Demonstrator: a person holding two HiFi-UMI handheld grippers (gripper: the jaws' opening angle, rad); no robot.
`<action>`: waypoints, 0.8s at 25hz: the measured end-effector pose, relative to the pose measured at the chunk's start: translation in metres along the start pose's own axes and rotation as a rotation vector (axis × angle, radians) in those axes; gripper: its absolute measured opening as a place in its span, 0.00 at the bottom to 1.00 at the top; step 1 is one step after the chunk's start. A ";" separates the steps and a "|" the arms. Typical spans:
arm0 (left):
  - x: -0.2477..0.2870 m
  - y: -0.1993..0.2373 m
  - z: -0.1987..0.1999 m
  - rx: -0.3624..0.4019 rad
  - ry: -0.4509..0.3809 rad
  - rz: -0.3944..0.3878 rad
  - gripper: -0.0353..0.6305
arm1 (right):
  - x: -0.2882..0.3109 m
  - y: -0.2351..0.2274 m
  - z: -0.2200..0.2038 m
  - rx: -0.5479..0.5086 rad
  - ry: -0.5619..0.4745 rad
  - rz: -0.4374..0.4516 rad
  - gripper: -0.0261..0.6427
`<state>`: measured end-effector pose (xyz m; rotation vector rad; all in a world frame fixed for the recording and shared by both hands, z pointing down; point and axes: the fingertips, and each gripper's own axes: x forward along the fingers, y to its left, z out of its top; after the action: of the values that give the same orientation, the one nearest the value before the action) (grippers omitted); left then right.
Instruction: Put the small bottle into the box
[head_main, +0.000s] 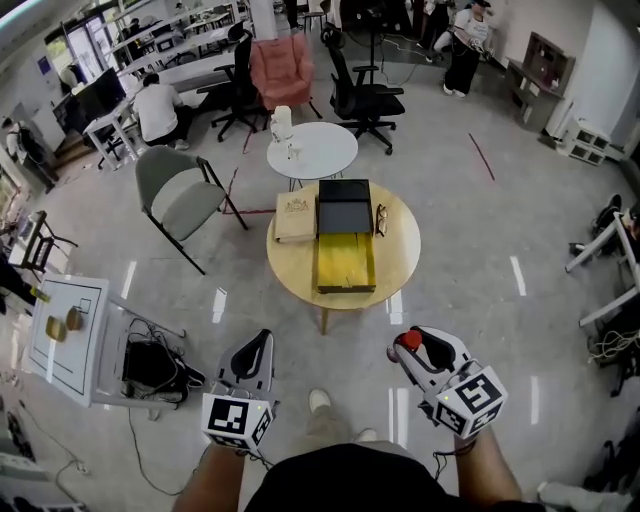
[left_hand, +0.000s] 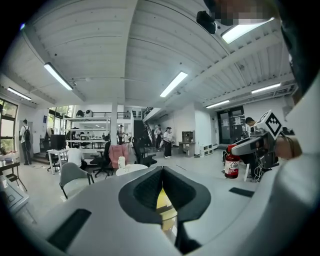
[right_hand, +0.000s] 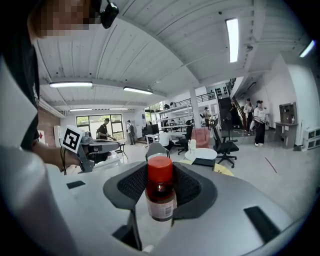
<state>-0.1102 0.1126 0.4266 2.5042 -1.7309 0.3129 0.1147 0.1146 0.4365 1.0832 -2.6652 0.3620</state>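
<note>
Ahead of me stands a round wooden surface (head_main: 298, 278). On it lies an open box (head_main: 345, 262), yellow inside, black lid up; a tan case (head_main: 295, 217) just left of it, glasses (head_main: 381, 219) just right.

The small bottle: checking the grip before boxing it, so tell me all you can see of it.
The small bottle has a red cap, a dark reddish see-through body and a pale label whose print is too small to read. It stands upright, clamped at its sides between the ribbed dark fingers of the right gripper, held in the air short of the round wooden table; nothing else touches it.
</note>
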 end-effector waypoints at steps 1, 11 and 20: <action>0.005 0.003 -0.001 0.001 0.004 -0.007 0.08 | 0.005 -0.003 0.001 0.011 -0.002 -0.001 0.28; 0.075 0.024 0.007 0.029 0.006 -0.093 0.08 | 0.058 -0.042 0.010 0.033 0.009 -0.055 0.28; 0.110 0.058 0.022 0.041 -0.022 -0.117 0.08 | 0.095 -0.055 0.038 0.015 0.013 -0.095 0.28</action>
<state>-0.1243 -0.0129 0.4256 2.6339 -1.5929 0.3154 0.0829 0.0032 0.4383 1.2026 -2.5924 0.3705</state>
